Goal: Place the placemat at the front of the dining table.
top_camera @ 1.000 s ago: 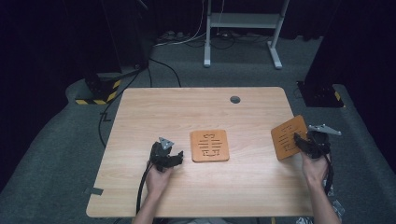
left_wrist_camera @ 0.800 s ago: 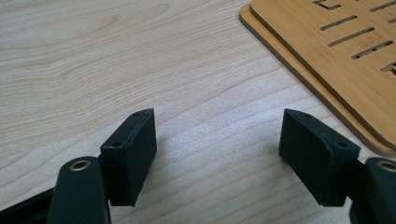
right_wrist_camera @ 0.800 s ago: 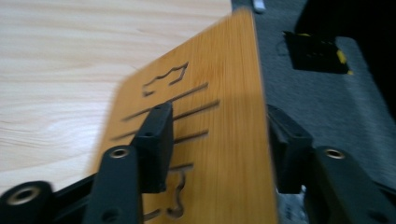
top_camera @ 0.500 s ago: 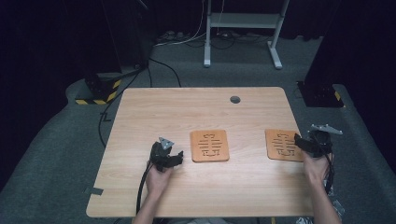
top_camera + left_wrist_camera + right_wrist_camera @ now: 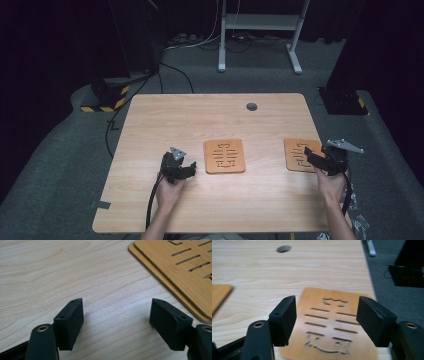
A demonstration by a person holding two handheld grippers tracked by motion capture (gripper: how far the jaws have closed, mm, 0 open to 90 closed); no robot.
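Note:
Two slotted wooden mats lie flat on the table (image 5: 200, 120). One mat (image 5: 225, 156) is in the middle; in the left gripper view it (image 5: 180, 272) looks like two boards stacked. My left gripper (image 5: 191, 168) (image 5: 116, 307) rests just left of it, open, with bare tabletop between its jaws. The other mat (image 5: 298, 152) (image 5: 329, 322) lies near the right edge. My right gripper (image 5: 307, 156) (image 5: 327, 312) hovers at that mat's near right corner. Its jaws have just been opening and stand wide, with the mat below and beyond them, not pinched.
A round cable hole (image 5: 251, 106) sits in the far part of the table. On the floor behind stand a white metal frame (image 5: 260, 22), a yellow-and-black striped block (image 5: 107, 95) at the left and a dark box (image 5: 342, 100) at the right.
The right mat, held tilted off the table by my right gripper a second ago, now lies flat. That gripper's jaws have opened and let it go. The left gripper has not moved.

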